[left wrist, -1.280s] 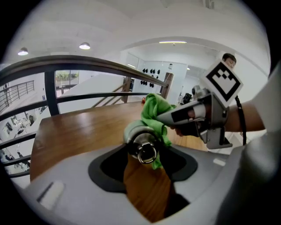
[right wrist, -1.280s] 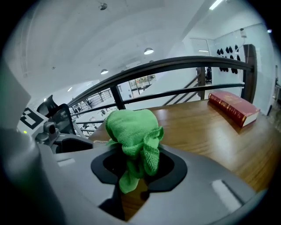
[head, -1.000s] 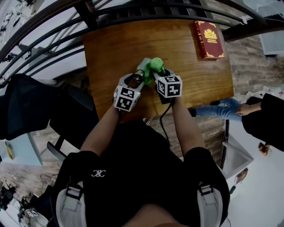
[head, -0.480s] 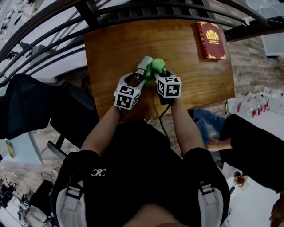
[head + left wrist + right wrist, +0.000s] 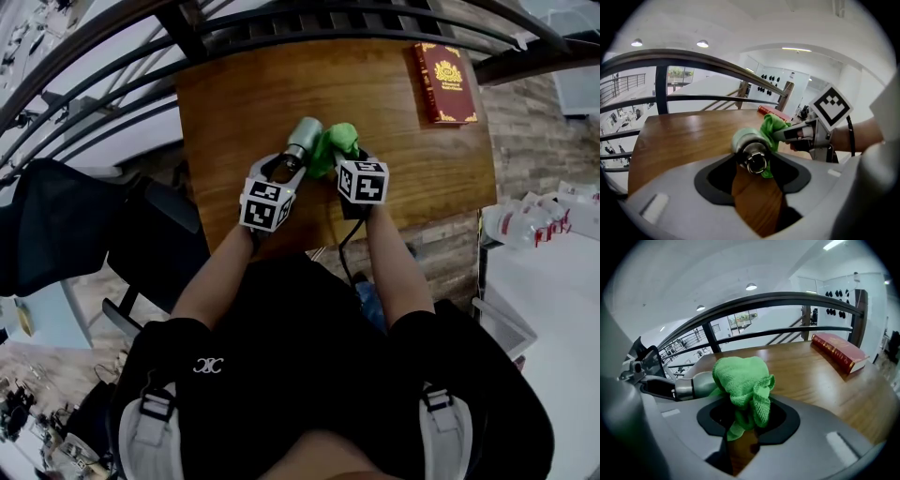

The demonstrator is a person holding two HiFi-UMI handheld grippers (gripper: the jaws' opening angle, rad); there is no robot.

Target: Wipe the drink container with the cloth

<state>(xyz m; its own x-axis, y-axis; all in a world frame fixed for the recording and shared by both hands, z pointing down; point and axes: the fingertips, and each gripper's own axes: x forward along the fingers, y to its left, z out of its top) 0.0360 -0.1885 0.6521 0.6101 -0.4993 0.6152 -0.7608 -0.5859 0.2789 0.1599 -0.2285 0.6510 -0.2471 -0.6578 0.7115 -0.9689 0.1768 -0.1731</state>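
The green cloth (image 5: 336,145) has slid off the near end of the drink container (image 5: 304,134) since half a second ago and now sits bunched against its right flank, and the right gripper (image 5: 343,157) has drifted a touch to the right with it. The left gripper (image 5: 292,165) has barely moved. The figure in dark clothes who stood off the table's right side a moment ago is gone from that spot. Now the grip: in the left gripper view the jaws are clamped on the container's near end, its metal tip facing the camera, and the pale green body points away over the wooden table (image 5: 234,103). The container is held off the tabletop, lying nearly level, between the two grippers and a little ahead of them. In the right gripper view the jaws are pinched tight on the cloth, which balloons up out of them in a rounded wad with a loose tail hanging down below. That wad presses against the container's side, touching it near the far half of the body. A red book (image 5: 445,82) lies flat at the table's far right corner, well apart from the action, and a dark railing (image 5: 281,23) curves past the table's far edge.
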